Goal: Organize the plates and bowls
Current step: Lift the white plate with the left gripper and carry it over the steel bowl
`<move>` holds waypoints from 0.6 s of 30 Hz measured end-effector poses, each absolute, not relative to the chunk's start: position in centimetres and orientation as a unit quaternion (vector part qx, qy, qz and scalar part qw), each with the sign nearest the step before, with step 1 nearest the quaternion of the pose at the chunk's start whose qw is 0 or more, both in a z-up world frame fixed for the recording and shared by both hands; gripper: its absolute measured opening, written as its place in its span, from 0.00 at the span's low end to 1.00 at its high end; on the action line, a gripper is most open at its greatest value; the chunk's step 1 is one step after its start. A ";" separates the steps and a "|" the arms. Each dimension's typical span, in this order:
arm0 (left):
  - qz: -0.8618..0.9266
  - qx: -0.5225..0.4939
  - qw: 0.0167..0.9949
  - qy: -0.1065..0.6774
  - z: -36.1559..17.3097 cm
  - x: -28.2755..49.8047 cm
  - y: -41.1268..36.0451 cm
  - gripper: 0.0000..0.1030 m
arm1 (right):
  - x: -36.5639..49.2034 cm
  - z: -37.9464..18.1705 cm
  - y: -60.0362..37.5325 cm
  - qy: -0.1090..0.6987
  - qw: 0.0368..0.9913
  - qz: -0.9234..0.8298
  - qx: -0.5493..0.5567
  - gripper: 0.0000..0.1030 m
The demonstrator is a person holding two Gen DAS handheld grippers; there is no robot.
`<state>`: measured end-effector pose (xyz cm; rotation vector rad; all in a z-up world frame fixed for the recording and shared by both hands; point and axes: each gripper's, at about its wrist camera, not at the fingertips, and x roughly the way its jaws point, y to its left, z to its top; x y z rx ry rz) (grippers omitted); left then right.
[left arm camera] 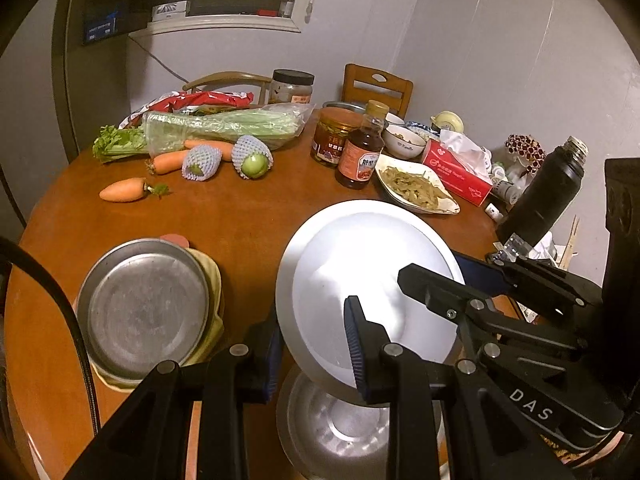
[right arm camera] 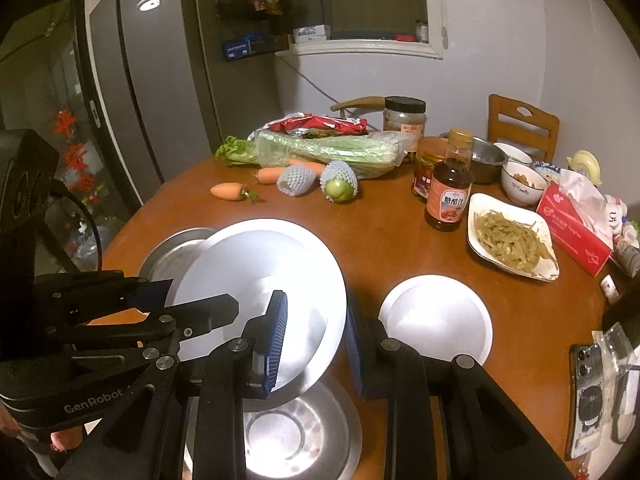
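Tilted white round plate (left arm camera: pixel 372 300), gripped at opposite rims by left gripper (left arm camera: pixel 316 356) and right gripper (right arm camera: pixel 316 344), hangs above shiny steel bowl (right arm camera: pixel 296 436) on the counter (left arm camera: pixel 248 216), seemingly for stacking.

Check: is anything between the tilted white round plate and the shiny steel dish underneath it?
Nothing visible. The tilted white round plate hangs directly above the shiny steel dish, and the part of the dish that shows holds nothing.
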<state>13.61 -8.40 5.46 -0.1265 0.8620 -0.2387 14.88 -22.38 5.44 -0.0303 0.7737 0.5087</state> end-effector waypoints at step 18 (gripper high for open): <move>-0.105 -0.053 0.902 0.415 4.3 9.9 -9.4 0.28 | 10.7 4.3 -22.6 0.367 0.896 0.249 -0.026 0.29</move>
